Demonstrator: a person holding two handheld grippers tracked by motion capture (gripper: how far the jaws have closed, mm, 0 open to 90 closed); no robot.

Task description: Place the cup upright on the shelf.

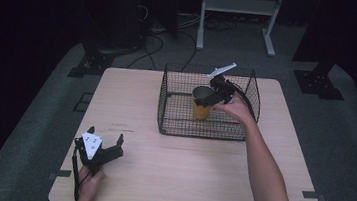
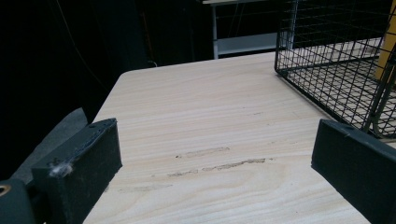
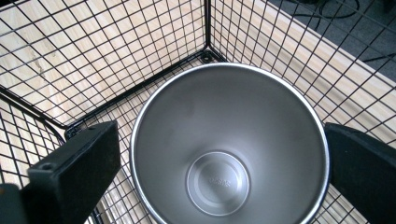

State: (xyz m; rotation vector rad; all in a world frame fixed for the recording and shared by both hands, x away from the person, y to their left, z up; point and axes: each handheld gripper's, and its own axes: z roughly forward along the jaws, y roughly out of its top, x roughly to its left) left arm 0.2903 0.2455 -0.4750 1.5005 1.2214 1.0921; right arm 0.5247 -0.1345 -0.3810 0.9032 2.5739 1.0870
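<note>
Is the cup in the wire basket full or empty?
Empty. The right gripper view looks straight down into the orange steel cup and shows its bare metal bottom, with no liquid or objects inside. It stands upright in the wire basket.

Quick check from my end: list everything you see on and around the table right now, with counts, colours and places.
Cup: one, orange outside, steel inside, empty, upright in the basket.
Basket: one, black wire, on the table's far right part.
Table: one, pale wood.
Shelf frame: one, white, on the floor beyond the table.
Cables: several, black, on the floor behind.
Left claw: one, black, open, over the table's near left corner, nothing between its jaws.
Right claw: one, black, in the basket, jaws either side of the cup's rim, left jaw clearly off it.
</note>
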